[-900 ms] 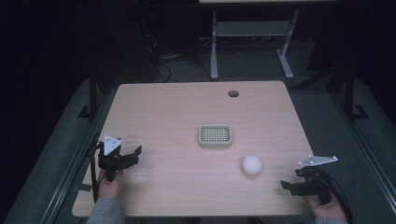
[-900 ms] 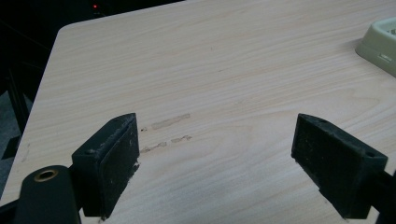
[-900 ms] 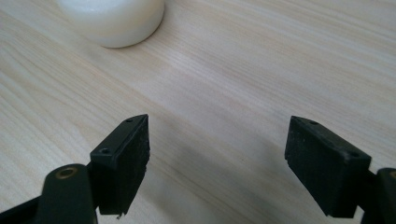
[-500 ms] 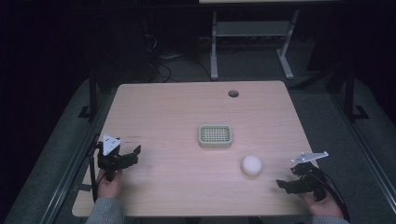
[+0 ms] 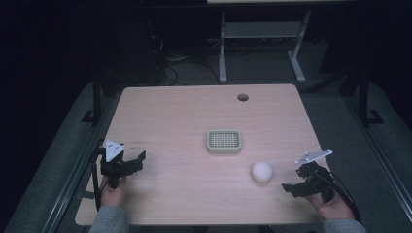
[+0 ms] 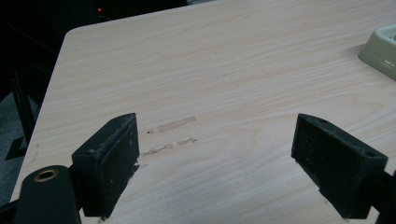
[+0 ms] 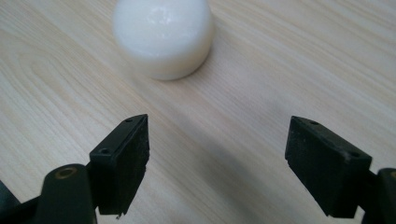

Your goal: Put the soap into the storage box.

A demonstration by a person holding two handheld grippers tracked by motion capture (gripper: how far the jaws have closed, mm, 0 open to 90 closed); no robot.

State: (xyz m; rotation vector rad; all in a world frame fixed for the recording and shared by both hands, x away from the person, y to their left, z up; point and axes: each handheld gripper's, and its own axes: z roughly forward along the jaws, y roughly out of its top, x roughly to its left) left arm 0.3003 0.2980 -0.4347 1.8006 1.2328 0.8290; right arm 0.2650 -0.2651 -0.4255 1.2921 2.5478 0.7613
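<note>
One corner of tray (image 6: 380, 46) visible, rest cut off.

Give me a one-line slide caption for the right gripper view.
Right tongs open above the wooden table, jaws spread wide, white ball resting just ahead.

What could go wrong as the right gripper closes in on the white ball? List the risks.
1. The white ball is round and sits loose on the bare table; a nudge from one jaw of the open right gripper could roll it away.
2. In the right gripper view the ball lies left of the line between the jaws, so closing now would likely miss or clip it.
3. It might roll against the tray nearby.
</note>
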